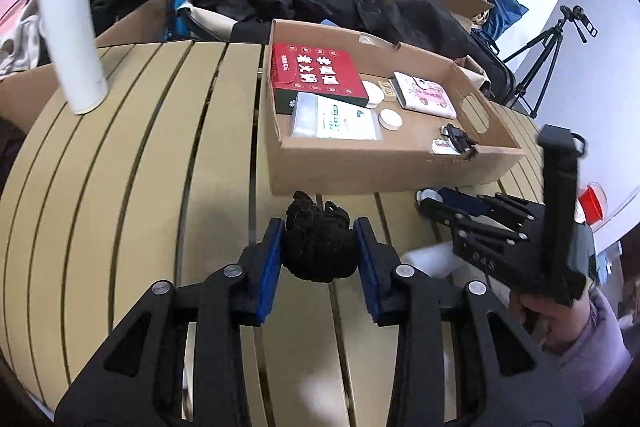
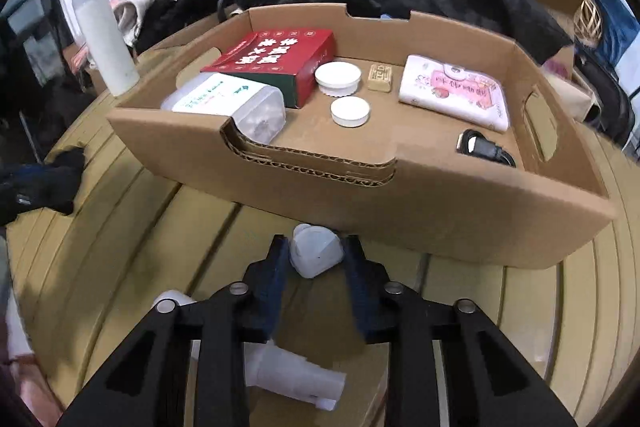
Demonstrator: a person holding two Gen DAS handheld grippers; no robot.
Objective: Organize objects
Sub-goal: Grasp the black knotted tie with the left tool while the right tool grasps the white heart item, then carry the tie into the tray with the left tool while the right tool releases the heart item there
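A: What have you got in your left gripper?

B: A black bundle, cord or fabric, I cannot tell which. Your blue pads press on it from both sides, so the grip is closed on it. It sits on the slatted table, just in front of the box.

A: And your right gripper?

B: Its fingers are closed on a small white plug, also on the table, right against the near wall of the box. A white tube-shaped piece lies on the table under your right gripper, partly hidden by its frame.

A: What is in the box?

B: A red carton at the back left, a clear tub leaning beside it, and two white lids near the middle. A small tan block is next to the larger lid, a pink pack lies to the right, and a black adapter rests in the near right corner.

A: Anything else on the table?

B: A white flask stands upright at the far left edge, well apart from the box.
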